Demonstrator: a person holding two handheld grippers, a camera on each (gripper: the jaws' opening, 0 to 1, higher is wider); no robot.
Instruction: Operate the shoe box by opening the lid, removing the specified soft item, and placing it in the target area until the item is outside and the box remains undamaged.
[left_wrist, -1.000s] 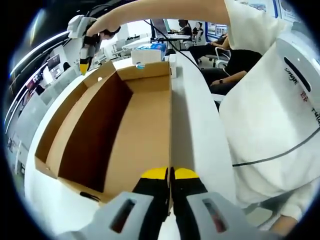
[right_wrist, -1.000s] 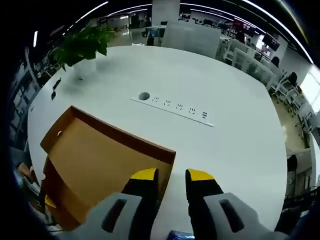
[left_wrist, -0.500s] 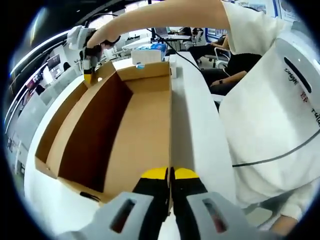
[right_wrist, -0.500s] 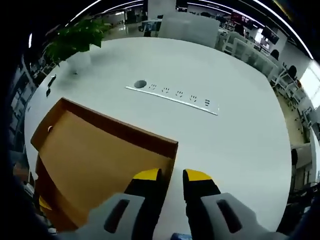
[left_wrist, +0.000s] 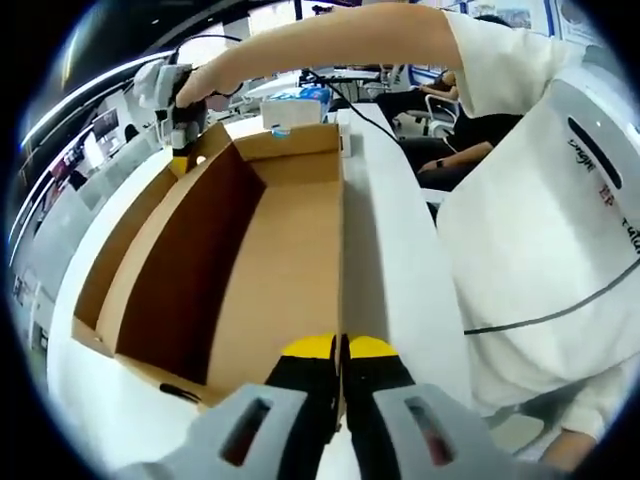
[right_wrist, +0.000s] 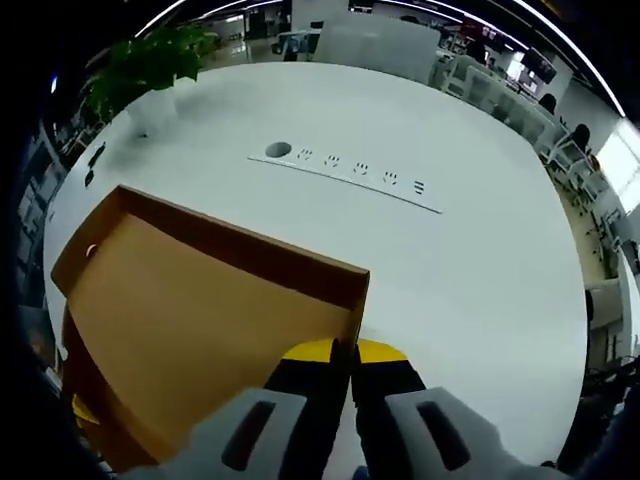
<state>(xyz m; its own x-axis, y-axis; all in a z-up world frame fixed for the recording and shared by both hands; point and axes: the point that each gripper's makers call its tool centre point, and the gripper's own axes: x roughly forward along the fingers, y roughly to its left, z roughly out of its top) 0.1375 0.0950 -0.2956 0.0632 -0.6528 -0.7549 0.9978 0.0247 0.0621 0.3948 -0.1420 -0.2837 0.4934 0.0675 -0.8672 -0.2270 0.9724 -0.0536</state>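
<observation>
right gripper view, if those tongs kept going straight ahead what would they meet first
The right tongs sit shut at the rim of the cardboard box. Past it lies bare white table, with the socket strip further ahead; depth is hard to judge.

Dark lettering runs down the person's white top (left_wrist: 560, 230), too warped and small to read.

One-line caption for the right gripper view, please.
Right claw shut on the corner edge of the open cardboard lid, above a white table with a socket strip and potted plant.
</observation>
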